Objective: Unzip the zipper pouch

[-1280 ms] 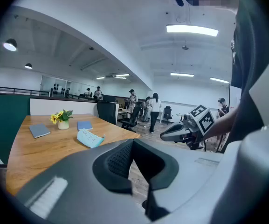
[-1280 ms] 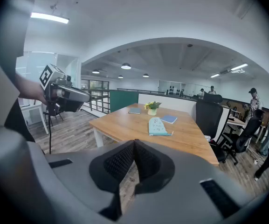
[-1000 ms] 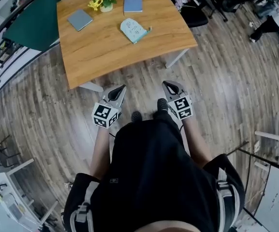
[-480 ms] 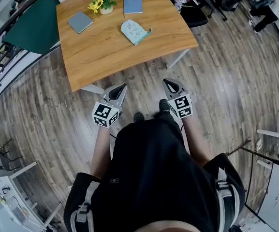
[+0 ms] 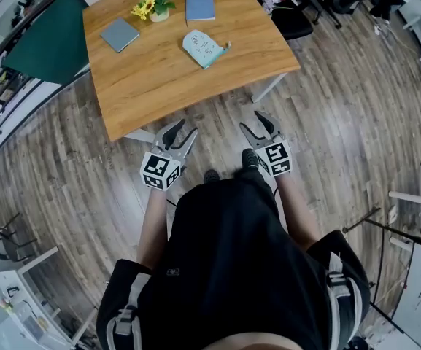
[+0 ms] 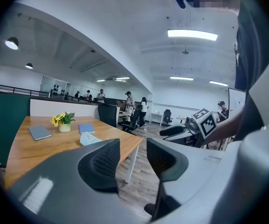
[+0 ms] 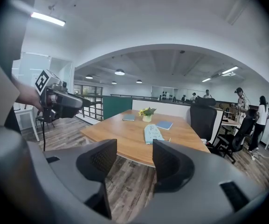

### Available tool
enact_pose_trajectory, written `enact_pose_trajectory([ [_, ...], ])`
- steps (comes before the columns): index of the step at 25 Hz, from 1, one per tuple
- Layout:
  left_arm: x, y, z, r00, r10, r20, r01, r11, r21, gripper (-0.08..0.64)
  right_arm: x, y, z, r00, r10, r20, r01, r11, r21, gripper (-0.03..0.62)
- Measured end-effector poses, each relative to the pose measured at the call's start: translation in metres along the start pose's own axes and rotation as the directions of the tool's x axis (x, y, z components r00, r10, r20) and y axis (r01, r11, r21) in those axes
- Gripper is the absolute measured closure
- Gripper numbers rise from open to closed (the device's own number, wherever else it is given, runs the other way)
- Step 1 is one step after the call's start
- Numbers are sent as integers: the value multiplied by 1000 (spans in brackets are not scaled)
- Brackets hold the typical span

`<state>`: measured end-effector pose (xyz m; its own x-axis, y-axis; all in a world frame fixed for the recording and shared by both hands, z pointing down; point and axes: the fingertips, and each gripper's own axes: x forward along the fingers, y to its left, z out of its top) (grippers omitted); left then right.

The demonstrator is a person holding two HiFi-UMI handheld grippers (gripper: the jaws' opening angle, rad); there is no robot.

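1. Both sets of tongs were pinched shut a moment ago and now they're spreading. Your left gripper [image 5: 183, 131] and right gripper [image 5: 256, 125] each have their jaws opening, with nothing but air between the pads.
2. You're holding them low in front of your body, side by side but apart. They hang over the wood floor [image 5: 327, 115], just short of the near edge of the table [image 5: 166, 86].
3. Your target, the zipper pouch [image 5: 203, 47], lies flat on the table toward its right side. It's pale blue-green, well apart from both grippers, and nothing is touching it. It's too small from here to tell whether the zip is shut.
4. Further back on the table there's a little pot of yellow flowers [image 5: 153, 3]. A blue notebook [image 5: 200, 6] sits just to its right and a grey notebook [image 5: 120, 30] off to its left. All three sit apart from the pouch.
5. In the right gripper view the pouch lines up in the gap above the two jaws, way off on the tabletop. In the left gripper view the table is off to the left and your other gripper pokes in from the right.
6. A black office chair [image 5: 292, 17] stands by the table's far right corner. A few people stand around in the background.
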<state>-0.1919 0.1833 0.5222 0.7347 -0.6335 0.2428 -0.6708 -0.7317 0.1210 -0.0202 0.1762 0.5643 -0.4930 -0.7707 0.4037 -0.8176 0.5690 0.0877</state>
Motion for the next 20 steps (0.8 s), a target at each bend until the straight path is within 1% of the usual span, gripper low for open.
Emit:
enact_pose_trajectory([
  [2,0,4,-1,1000,6,-4,-6,1000,-2,359,2,0,-1,1000,-4,1,4,1000,12,329],
  [5,-1,9,-4,1000,1,-4,-2,1000,-14,340,7,0,-3,1000,-7,-7,7,1000,27,304],
  [12,0,16,-11,1000,-13,-11,13,999,-43,337,9,2,-7,1000,-27,-16,28,998,50,304],
  [16,4,18,-10,1000,-12,-13,12,999,-47,337,11,1,-13,999,-24,-31,25,998,54,304],
  [20,10,25,-11,1000,-5,-24,4,999,-47,337,22,-9,-10,999,-22,-31,24,998,55,305],
])
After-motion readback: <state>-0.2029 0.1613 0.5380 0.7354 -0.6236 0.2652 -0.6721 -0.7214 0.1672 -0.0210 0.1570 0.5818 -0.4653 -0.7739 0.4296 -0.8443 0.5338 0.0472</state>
